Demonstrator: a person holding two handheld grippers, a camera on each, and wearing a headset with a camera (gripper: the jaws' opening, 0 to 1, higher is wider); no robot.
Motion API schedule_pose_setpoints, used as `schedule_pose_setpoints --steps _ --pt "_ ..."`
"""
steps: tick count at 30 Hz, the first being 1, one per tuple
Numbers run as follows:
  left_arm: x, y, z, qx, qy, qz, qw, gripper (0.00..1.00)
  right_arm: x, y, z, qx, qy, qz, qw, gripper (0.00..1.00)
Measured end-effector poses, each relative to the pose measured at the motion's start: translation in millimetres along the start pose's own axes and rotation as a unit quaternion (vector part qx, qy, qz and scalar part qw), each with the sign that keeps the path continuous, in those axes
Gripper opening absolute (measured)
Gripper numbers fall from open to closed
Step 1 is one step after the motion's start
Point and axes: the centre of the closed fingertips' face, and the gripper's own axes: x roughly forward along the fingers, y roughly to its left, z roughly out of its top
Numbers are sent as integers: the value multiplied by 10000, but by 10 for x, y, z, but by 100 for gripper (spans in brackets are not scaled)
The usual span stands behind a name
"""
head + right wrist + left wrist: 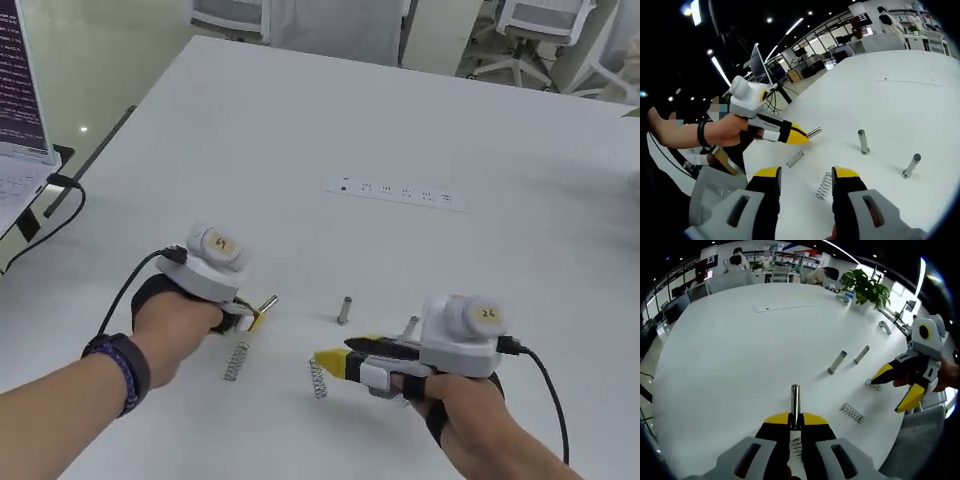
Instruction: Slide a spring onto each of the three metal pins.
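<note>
My left gripper is shut on a metal pin that juts forward past its yellow tips; a spring coil shows on the pin between the jaws. My right gripper is open just above the table. A loose spring lies between and just ahead of its jaws. A second spring lies below the left gripper. Two more pins rest on the white table.
A white power strip lies further back on the table. A laptop and a black cable sit at the left edge. Office chairs stand beyond the far edge.
</note>
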Motion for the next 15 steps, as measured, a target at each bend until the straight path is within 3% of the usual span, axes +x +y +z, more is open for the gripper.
schedule_pose_setpoints --steps 7,15 --pt "-45 -56 5 14 -67 -26 10000 0 148 -55 56 94 9 -12 10000 35" --pt "-95 -161 38 79 -172 -78 9998 0 312 -84 117 496 -5 88 9987 32"
